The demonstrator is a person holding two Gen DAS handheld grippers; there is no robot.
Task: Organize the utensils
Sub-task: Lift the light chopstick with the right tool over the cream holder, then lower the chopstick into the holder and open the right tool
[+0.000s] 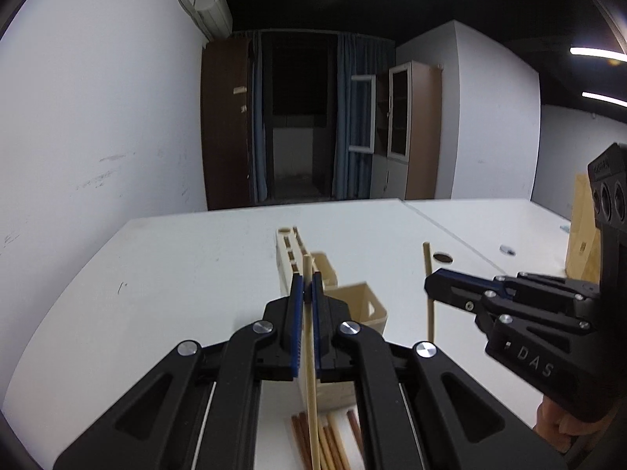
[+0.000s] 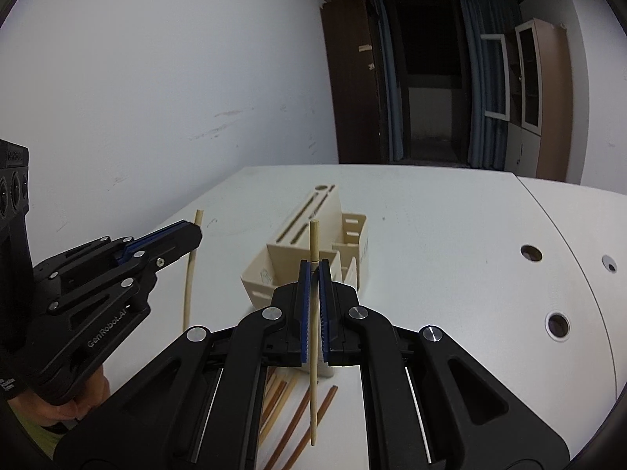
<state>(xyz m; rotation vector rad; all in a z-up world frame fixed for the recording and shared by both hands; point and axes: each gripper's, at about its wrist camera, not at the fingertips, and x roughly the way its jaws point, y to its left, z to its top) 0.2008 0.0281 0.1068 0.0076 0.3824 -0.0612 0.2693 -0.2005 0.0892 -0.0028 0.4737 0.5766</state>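
left tool (image 1: 307, 288): pads pinched on one pale chopstick (image 1: 310, 352), held near upright above the table (image 1: 176, 274). right tool (image 2: 314, 270): pads pinched on a second pale chopstick (image 2: 313, 313), also near upright. wooden utensil holder (image 2: 313, 243): stands on the table just beyond both tools. loose chopsticks (image 2: 290, 411), pale and brown: lie flat on the table in front of the holder, below the tools.

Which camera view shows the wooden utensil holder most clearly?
The right wrist view: the utensil holder shows its slotted top and open compartments. In the left wrist view the left tool and its chopstick hide much of it.
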